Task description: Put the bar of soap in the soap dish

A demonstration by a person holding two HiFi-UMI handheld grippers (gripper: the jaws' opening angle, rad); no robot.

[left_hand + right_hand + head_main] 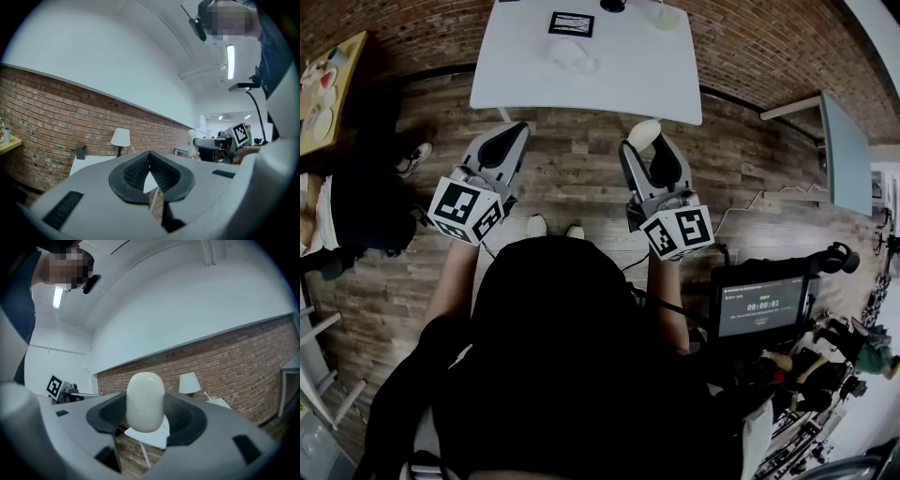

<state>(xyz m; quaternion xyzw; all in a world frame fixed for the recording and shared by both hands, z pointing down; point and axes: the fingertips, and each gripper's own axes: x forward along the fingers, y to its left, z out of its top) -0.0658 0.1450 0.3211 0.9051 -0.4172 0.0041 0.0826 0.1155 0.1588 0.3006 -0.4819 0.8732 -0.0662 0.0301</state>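
Brick wall (234, 357) behind; right claw (146, 422) grips soap bar (146, 397).

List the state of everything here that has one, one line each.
Left gripper: shut, nothing between the jaws.
Right gripper: shut on the soap.
Soap: clamped, with its rounded end sticking out past the jaws.
Soap dish: on the table, no soap in it.
Screen: on, showing a timer.
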